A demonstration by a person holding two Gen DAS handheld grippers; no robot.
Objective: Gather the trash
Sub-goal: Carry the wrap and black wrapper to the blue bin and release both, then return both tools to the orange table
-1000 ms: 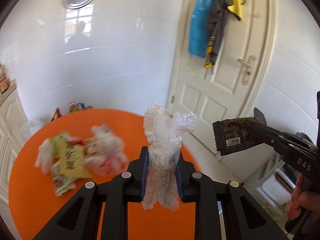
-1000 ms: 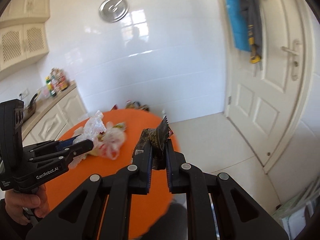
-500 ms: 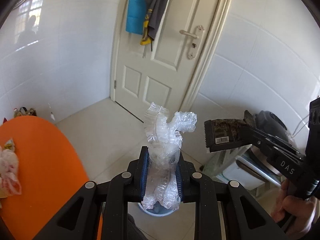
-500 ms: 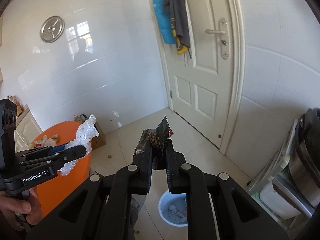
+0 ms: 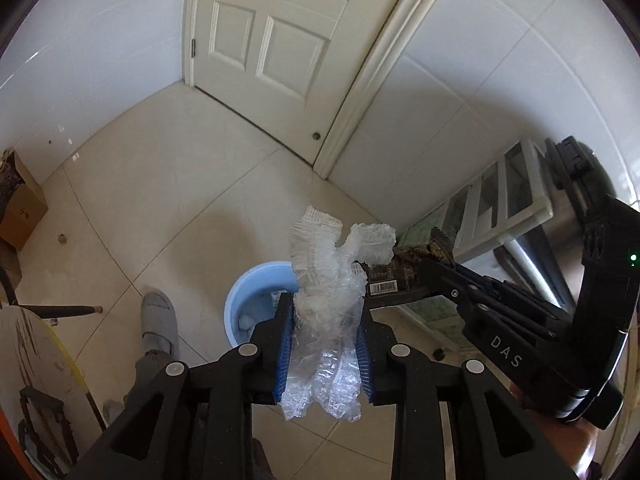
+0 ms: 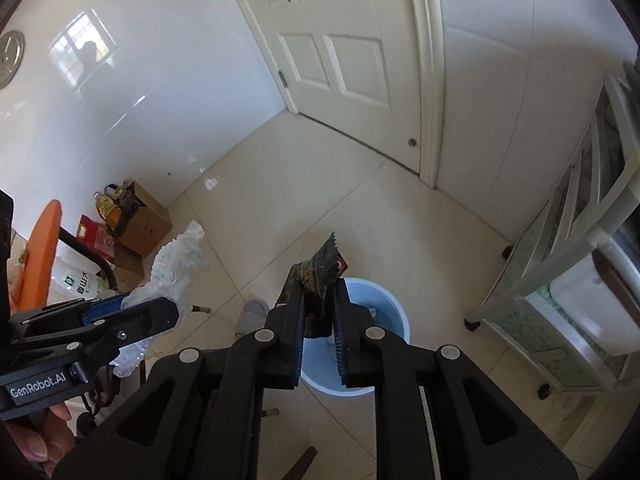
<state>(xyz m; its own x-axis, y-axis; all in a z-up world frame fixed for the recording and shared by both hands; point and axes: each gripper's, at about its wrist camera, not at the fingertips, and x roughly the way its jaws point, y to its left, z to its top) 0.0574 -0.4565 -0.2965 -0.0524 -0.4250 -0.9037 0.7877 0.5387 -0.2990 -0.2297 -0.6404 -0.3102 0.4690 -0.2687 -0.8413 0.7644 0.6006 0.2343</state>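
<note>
Both grippers have swung away from the orange table and now point down at the floor, above a light blue waste bin [image 6: 394, 312].

Left gripper [image 5: 325, 344]: its jaws have just been opening a little, and the crumpled clear plastic wrap [image 5: 332, 308] sits between the blue pads [image 5: 283, 354], still touching them, its top rising toward 12 o'clock.

Right gripper [image 6: 319, 320]: its jaws have also just been opening slightly, yet the dark snack wrapper [image 6: 318, 280] stays pinched between them. In the left wrist view that wrapper lies at 3 o'clock of the plastic wrap, over the bin's far rim.
</note>
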